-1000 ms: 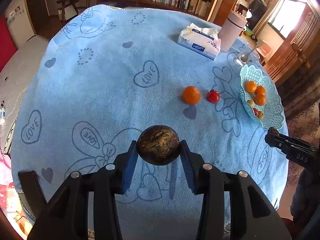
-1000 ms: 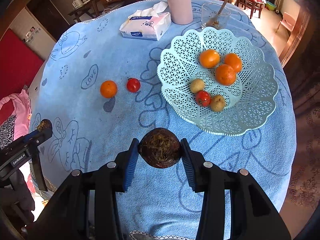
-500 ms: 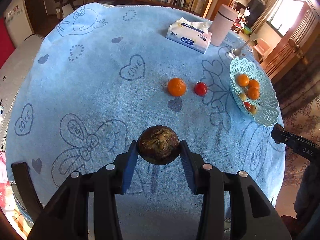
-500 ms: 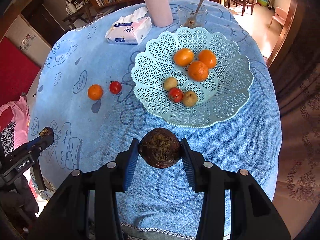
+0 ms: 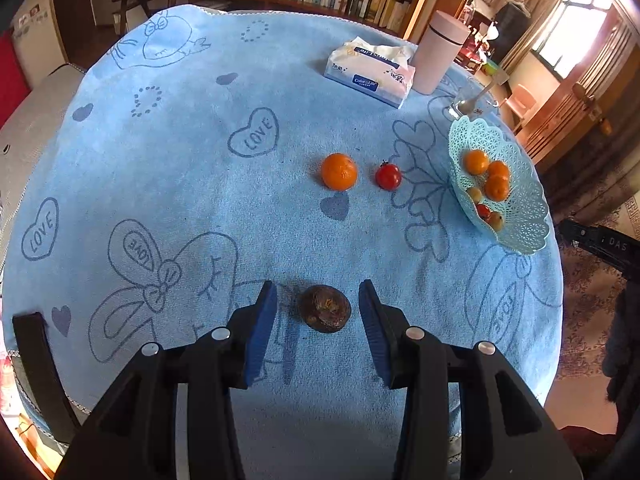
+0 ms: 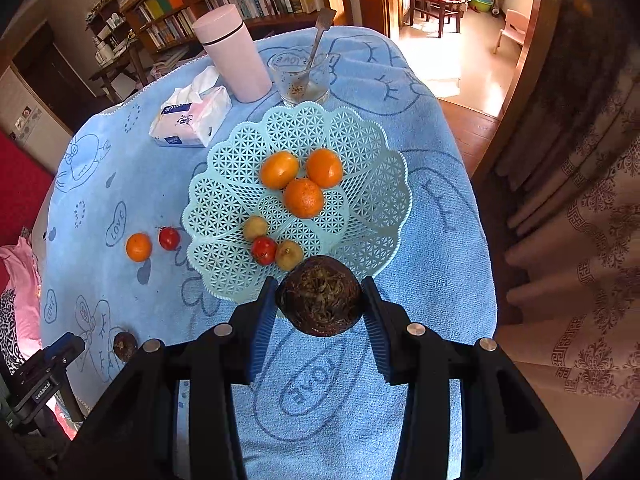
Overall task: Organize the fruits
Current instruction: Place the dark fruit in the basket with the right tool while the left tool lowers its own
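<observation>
Presently: six fruits in basket [image 6: 384,200]; orange [image 5: 339,171], tomato [image 5: 388,176] outstanding; right gripper [image 6: 320,304] clamps dark fruit [image 6: 320,300]; left gripper [image 5: 318,314] parted around loose brown fruit [image 5: 325,308].

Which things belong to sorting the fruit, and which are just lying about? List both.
Job: basket, loose orange, loose tomato, held dark fruit, dark fruit on the cloth.
Lying about: tissue pack, pink flask, glass with spoon.
</observation>
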A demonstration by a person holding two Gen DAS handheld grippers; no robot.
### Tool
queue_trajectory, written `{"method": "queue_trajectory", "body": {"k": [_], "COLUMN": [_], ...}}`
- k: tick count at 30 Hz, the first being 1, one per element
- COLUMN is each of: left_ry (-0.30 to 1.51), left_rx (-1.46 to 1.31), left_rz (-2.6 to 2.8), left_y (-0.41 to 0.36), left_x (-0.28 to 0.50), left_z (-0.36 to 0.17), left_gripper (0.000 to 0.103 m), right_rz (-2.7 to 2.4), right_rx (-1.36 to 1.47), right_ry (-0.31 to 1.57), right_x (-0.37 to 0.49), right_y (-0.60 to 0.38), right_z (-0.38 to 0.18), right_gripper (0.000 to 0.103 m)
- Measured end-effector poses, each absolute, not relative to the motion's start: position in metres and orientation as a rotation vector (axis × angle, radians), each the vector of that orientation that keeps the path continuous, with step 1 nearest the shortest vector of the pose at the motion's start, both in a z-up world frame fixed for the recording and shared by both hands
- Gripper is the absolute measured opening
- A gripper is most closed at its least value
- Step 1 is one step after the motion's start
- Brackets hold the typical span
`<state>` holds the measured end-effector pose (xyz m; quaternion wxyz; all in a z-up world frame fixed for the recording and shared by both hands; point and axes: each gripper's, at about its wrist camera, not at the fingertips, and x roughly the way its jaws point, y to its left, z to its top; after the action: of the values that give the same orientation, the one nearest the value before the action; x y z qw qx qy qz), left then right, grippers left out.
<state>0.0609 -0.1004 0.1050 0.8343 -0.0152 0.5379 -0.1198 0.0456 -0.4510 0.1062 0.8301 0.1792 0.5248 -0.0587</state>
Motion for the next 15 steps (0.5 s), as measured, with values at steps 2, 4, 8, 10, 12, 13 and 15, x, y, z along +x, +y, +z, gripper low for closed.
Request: {"method": "queue_trajectory", "body": {"k": [2,4,8,10,12,13,15], "left_ry": [1.141,1.143,1.155,1.168,1.179,1.185,1.196], "left_rx": [-0.036,-0.039,-0.049,-0.057,-0.064,-0.066,-0.067], "left_rz": [-0.242,-0.229,-0.202,-0.19,-0.183,-0.182,-0.184], "left_y": [-0.096,-0.09,-0.078,-0.073,-0.07,-0.069,-0.071], "left_x": [0.06,0.059,0.058,0.058,0.057,0.057,0.058], "left_z": [0.105,0.105,0.103,0.1,0.097,0.095,0.091], "left_gripper": [0.043,0.043,0.043,0.044,0.044,0.045,0.049], "right_rz": [-0.138,-0.149,-0.17,-0.179,-0.183,-0.185,-0.185], "right_rx": [0.374,0.376,0.386,0.392,0.4,0.401,0.405], "right_ry": [1.11,1.108,1.096,1.088,1.085,1.084,1.089], "right_x": [0.052,0.058,0.067,0.07,0.072,0.073,0.072], "right_y": [-0.455,-0.459,-0.464,-0.464,-0.465,-0.464,-0.463], "right_z": [0.104,0.103,0.102,0.102,0.102,0.102,0.101], "right_gripper": [0.043,0.044,0.044,0.044,0.045,0.045,0.045]}}
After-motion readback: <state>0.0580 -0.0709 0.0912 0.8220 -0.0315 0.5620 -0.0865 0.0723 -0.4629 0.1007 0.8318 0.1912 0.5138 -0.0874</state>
